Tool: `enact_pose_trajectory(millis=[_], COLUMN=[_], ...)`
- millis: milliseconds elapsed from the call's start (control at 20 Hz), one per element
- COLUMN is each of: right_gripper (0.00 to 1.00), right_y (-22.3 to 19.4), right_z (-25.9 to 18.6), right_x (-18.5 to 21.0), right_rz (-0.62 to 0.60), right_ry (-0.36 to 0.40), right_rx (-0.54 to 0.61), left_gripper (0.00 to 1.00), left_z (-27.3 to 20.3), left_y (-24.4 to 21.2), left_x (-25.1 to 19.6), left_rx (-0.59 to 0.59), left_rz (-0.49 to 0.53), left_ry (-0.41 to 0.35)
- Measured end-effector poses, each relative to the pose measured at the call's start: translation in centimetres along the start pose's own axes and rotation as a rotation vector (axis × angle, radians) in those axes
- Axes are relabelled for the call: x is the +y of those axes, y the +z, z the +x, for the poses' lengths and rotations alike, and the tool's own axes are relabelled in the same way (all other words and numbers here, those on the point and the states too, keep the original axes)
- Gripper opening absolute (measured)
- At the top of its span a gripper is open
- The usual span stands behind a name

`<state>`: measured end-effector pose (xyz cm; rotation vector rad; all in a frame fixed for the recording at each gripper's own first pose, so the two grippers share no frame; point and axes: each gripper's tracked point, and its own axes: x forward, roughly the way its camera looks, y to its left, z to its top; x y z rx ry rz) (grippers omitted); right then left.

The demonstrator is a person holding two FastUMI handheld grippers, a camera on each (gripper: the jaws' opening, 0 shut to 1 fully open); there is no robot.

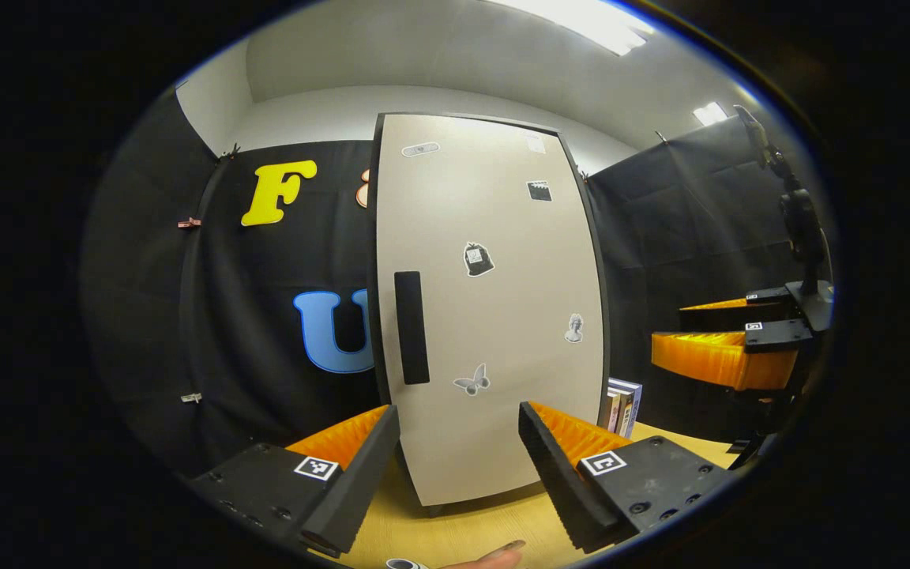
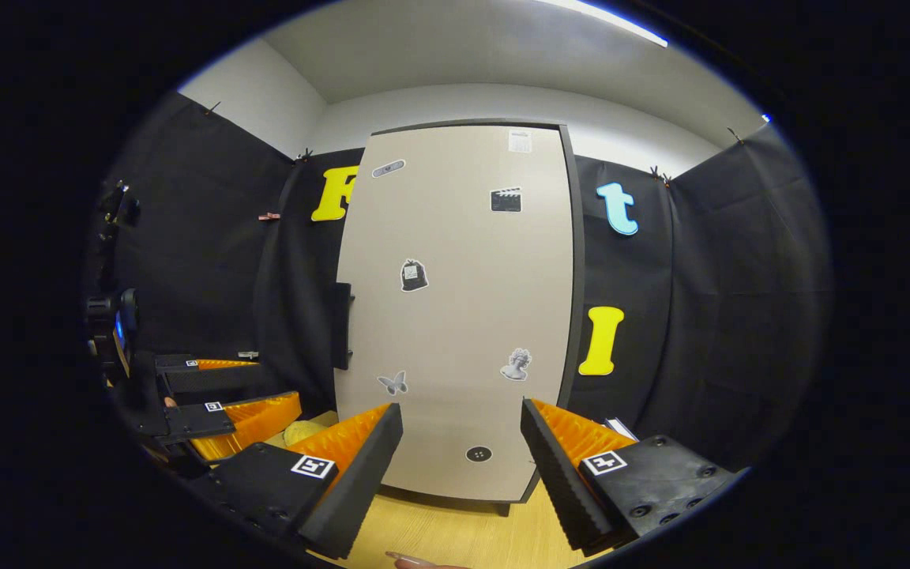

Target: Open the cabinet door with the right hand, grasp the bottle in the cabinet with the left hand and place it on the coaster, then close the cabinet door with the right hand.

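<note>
A tall beige cabinet [image 1: 494,308] stands on the wooden table, its door closed and dotted with small stickers. A dark vertical handle [image 1: 411,328] runs along the door's left side; the handle [image 2: 342,325] juts out edge-on in the right gripper view. My left gripper [image 1: 459,442] is open in front of the door's lower part, with nothing between its fingers. My right gripper [image 2: 461,442] is open too, facing the cabinet [image 2: 463,316] a short way off. The right gripper [image 1: 727,348] hangs at the far right of the left gripper view, and the left gripper [image 2: 226,403] at the lower left of the right gripper view.
A few books [image 1: 622,407] stand upright to the right of the cabinet. The wooden table [image 1: 471,529] runs under both grippers. A yellowish object [image 2: 301,432] lies on the table left of the cabinet. Black cloth walls close the booth on all sides.
</note>
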<state>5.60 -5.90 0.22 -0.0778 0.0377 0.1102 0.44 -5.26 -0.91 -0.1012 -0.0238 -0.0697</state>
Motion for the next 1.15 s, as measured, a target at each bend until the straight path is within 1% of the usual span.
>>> enact_pose_trajectory(millis=[200,400,600,850,1000,1150], right_gripper=[0.98,0.97,0.97,0.98,0.98,0.97], right_y=[-0.2,-0.6,-0.3,-0.2,0.4,0.6], right_z=[0.0,-0.2,-0.4,-0.6,-1.0,-1.3], right_x=[-0.1,-0.1,0.7,1.0,1.1,1.6], right_rz=[0.011,-0.008,-0.017,-0.019,0.012,0.076], right_ry=[-0.008,-0.009,0.017,0.031,0.041,0.063], right_rx=[0.004,0.018,-0.002,-0.009,-0.041,-0.045], left_gripper=[0.95,0.95,0.96,0.96,0.95,0.96], left_z=[0.0,0.1,0.2,0.0,-0.2,-0.5], left_y=[0.0,-0.1,-0.2,-0.3,-0.3,-0.7], left_x=[0.0,0.2,0.0,-0.1,-0.1,-0.3], left_rx=[0.002,0.007,0.013,0.014,0.012,0.023], left_rz=[0.001,-0.003,0.004,0.002,-0.003,-0.005], left_ry=[0.0,-0.007,-0.008,-0.016,-0.02,-0.02])
